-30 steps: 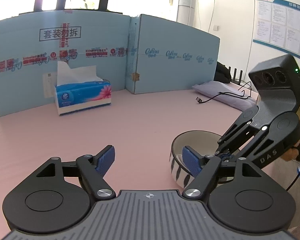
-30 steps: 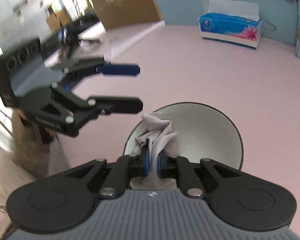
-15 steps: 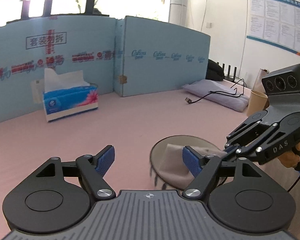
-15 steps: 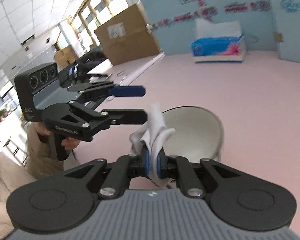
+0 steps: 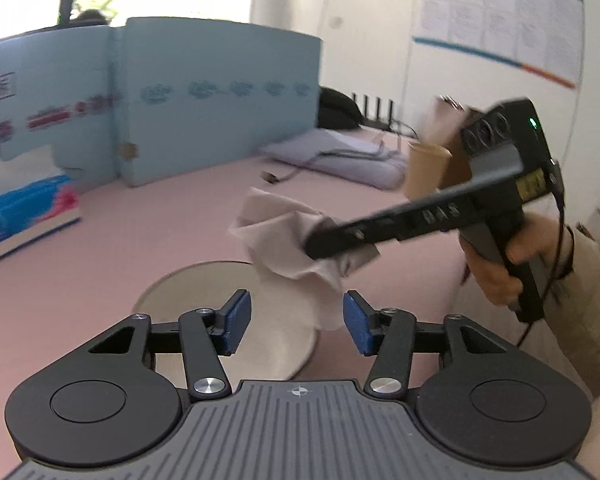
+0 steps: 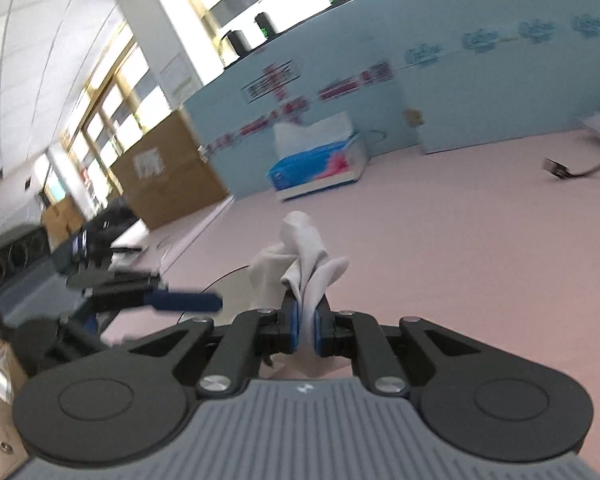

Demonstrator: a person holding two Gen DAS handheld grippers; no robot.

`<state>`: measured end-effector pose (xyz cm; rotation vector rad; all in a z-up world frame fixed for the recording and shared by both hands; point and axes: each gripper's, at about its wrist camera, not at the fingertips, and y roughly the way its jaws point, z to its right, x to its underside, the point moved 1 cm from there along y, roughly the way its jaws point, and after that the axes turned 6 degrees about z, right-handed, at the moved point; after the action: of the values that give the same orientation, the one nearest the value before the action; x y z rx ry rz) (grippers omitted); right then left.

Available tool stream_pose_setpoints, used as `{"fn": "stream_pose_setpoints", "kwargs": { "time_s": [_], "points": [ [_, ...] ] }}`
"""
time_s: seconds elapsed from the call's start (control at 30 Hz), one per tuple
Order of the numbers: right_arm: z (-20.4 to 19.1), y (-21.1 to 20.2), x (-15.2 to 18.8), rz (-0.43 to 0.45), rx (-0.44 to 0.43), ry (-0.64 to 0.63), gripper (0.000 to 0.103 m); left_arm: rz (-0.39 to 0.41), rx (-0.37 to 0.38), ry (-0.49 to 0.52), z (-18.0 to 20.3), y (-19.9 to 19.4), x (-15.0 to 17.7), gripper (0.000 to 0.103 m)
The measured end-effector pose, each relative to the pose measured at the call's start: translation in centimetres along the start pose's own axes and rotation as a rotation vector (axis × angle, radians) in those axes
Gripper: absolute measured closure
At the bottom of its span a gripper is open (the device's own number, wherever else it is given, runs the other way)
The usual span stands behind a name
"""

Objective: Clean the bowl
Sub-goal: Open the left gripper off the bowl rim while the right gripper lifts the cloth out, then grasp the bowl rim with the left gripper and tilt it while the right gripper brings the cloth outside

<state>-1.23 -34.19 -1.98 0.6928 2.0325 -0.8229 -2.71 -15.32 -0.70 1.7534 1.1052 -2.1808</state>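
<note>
Left wrist view: the left gripper (image 5: 296,322) fills the bottom of the frame, its two blue pads (image 5: 236,320) apart and closing, with nothing pressed between them. Just beyond and below the pads sits the bowl (image 5: 204,300), a pale round dish on a pink tabletop (image 5: 140,232); the lower tip of a crumpled grey-white cloth (image 5: 284,240) hangs between the pads without touching them. The cloth is lifted above the bowl's far right rim, pinched in the right gripper (image 5: 320,240), which reaches in from the right, held by a person's hand (image 5: 496,272) in a beige sleeve. A blue tissue box (image 5: 28,216) stands far left before a light blue cardboard screen (image 5: 220,92).

Right wrist view: the right gripper (image 6: 305,326) has its blue pads clamped on the cloth (image 6: 304,256), which stands up in folds. Only a sliver of the bowl (image 6: 236,284) shows behind it. The left gripper (image 6: 188,302) appears blurred at left, and the tissue box (image 6: 316,164) lies beyond.
</note>
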Motion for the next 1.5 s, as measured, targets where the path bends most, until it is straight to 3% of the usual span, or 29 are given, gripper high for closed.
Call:
{"fn": "stream_pose_setpoints", "kwargs": {
  "time_s": [0.27,0.43,0.73,0.83,1.13,1.5],
  "points": [
    [1.0,-0.3,1.3,0.034,-0.025,0.075,0.092,-0.089,-0.004,0.014,0.7,2.5,0.5,0.075],
    [1.3,-0.1,2.4,0.033,-0.025,0.13,0.092,-0.118,-0.004,0.034,0.7,2.7,0.5,0.081],
    [0.2,0.3,3.4,0.049,-0.063,0.156,0.092,-0.126,0.01,0.04,0.8,1.3,0.2,0.083],
    [0.5,0.4,3.8,0.063,-0.073,0.207,0.092,-0.138,0.008,0.034,0.6,1.4,0.1,0.088],
    [2.2,0.6,4.3,0.112,-0.102,0.365,0.092,-0.16,0.011,0.071,0.8,0.8,0.2,0.089],
    [2.6,2.0,3.2,0.12,-0.117,0.38,0.092,-0.183,0.036,0.098,0.6,0.1,0.4,0.089]
  ]
}}
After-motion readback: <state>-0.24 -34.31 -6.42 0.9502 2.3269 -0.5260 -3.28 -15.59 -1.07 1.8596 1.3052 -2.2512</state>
